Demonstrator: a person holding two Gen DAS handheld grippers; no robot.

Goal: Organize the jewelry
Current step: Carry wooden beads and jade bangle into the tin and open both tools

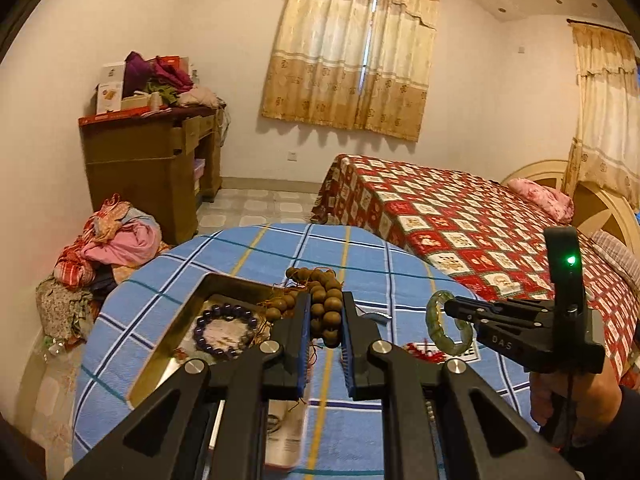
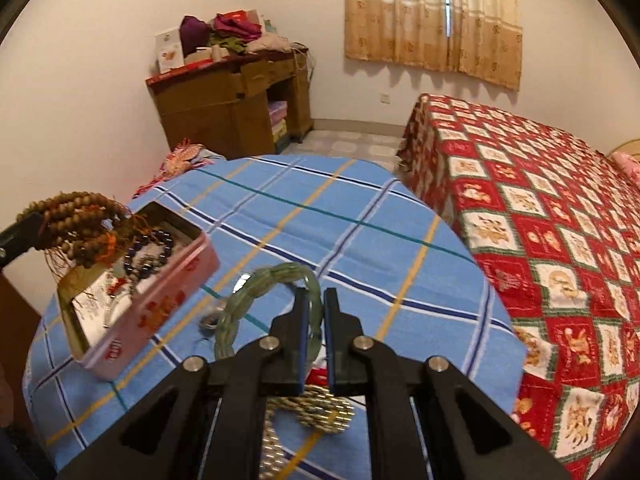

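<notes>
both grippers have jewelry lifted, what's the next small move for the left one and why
Probably lower the left gripper toward the open tin and release. Its jaws are shut on the brown wooden bead strand, which hangs beside the tin's opening, where a dark purple bead bracelet already lies. The right gripper holds the green bangle farther away.

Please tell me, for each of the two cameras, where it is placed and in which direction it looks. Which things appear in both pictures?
Left wrist: sits on the left gripper, looks along its fingers over the table toward the bed; the jaws clamp wooden beads; the right gripper and a hand show.
Right wrist: sits on the right gripper, looks across the table toward the desk; the jaws clamp a green bangle; the left gripper's tip shows at the left edge.
Shared: beads, bangle, tin box, table, bed, curtain.
</notes>
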